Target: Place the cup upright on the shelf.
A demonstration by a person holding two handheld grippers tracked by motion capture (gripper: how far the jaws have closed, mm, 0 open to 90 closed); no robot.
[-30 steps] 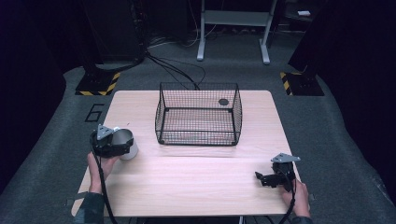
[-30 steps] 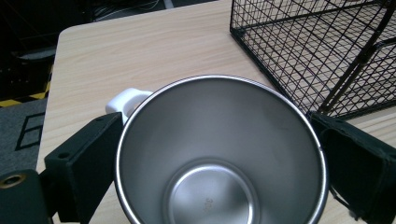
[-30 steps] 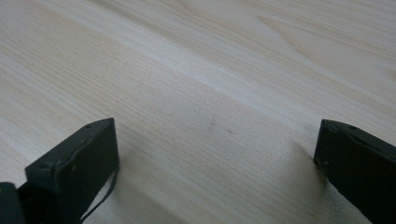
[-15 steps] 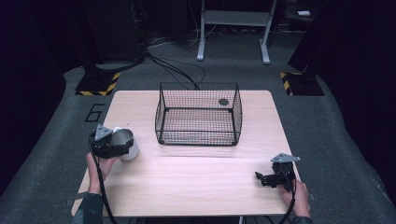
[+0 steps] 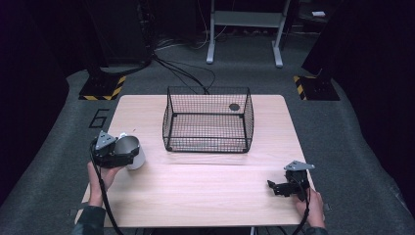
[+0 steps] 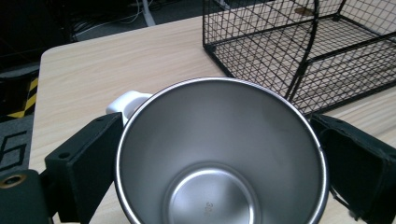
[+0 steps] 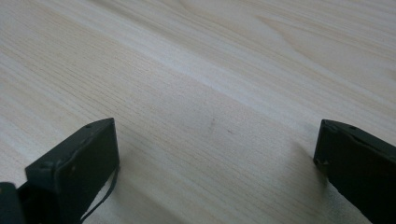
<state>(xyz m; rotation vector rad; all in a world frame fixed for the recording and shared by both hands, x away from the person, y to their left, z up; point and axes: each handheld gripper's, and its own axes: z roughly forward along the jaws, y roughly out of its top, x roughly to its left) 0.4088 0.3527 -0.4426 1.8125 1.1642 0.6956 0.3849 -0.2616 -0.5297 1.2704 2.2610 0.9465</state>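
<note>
A steel mug (image 5: 131, 151) with a white handle (image 6: 125, 101) sits between the jaws of my left gripper (image 5: 123, 152) near the table's left edge. In the left gripper view the mug (image 6: 219, 186) is empty and its mouth faces the camera, with my left gripper (image 6: 219, 154) shut on its sides. My right gripper (image 5: 275, 187) rests low at the table's front right, held by a hand. In the right gripper view my right gripper (image 7: 215, 154) stands open over bare wood.
A black wire basket (image 5: 208, 133) stands at the middle back of the wooden table (image 5: 205, 191), with a small dark disc (image 5: 234, 106) at its far right corner. The basket (image 6: 289, 51) lies just right of the mug. Cables and stands occupy the floor behind.
</note>
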